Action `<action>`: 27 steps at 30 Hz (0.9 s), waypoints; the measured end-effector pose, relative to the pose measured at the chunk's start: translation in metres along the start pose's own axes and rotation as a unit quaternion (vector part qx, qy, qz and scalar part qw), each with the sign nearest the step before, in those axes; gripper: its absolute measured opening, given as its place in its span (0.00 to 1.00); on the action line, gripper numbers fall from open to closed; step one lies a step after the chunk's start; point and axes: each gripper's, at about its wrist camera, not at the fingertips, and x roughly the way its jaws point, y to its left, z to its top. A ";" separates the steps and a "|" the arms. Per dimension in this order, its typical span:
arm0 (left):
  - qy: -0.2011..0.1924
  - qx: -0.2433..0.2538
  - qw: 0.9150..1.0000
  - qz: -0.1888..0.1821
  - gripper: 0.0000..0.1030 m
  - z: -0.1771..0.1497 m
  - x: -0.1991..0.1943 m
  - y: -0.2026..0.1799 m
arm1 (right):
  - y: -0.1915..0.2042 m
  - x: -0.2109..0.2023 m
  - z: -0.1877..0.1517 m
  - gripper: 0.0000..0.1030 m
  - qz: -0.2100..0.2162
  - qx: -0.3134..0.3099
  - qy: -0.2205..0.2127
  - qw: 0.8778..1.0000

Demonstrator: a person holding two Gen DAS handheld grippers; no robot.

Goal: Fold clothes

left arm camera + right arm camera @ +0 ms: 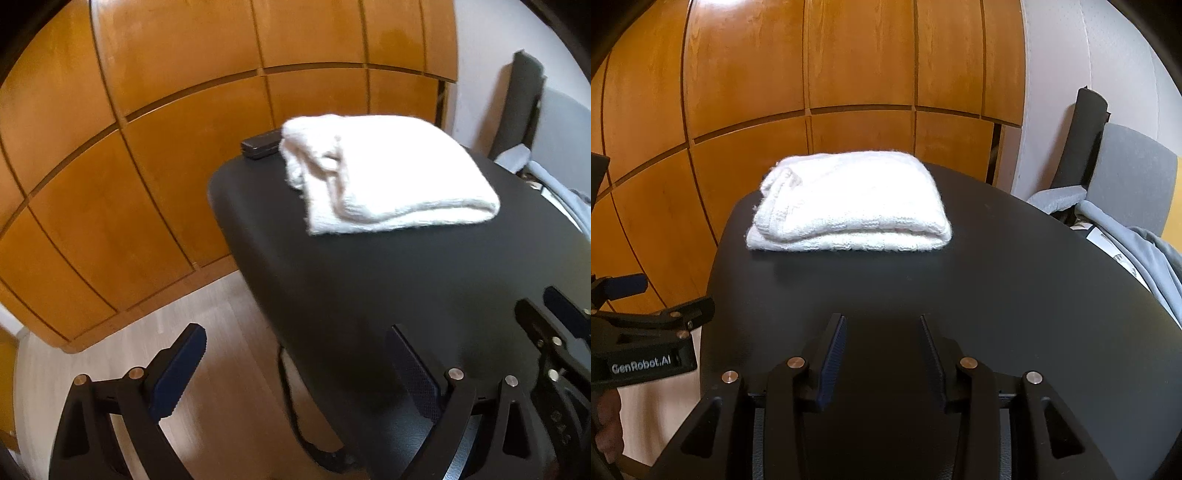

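Observation:
A white knitted garment point(384, 173) lies folded into a thick rectangle on the far part of a black table point(369, 280). It also shows in the right wrist view point(849, 201), on the table point(997, 280). My left gripper point(295, 343) is open and empty, at the table's near left edge, well short of the garment. My right gripper point(882, 328) is open and empty above the near table surface. The right gripper's body point(554, 332) shows at the lower right of the left wrist view. The left gripper's body point(642, 332) shows at the left of the right wrist view.
A small black case point(260, 146) lies on the table's far edge beside the garment. Orange wooden cabinet doors point(849, 74) stand behind the table. A grey chair point(1126, 177) with grey cloth point(1145, 258) on it is to the right. Pale floor point(221, 332) is to the left.

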 end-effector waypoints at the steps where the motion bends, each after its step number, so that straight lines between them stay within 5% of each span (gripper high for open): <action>1: -0.001 -0.001 1.000 -0.009 0.96 0.000 0.000 0.000 | 0.000 0.000 0.000 0.40 0.000 0.000 -0.001 1.000; 8: -0.003 -0.004 0.999 -0.043 0.96 0.003 -0.002 -0.008 | 0.001 -0.005 -0.001 0.40 -0.002 -0.003 -0.012 1.000; 27: 0.002 0.001 0.999 -0.039 0.96 0.006 0.002 -0.014 | -0.002 -0.004 -0.002 0.40 -0.002 0.001 -0.009 1.000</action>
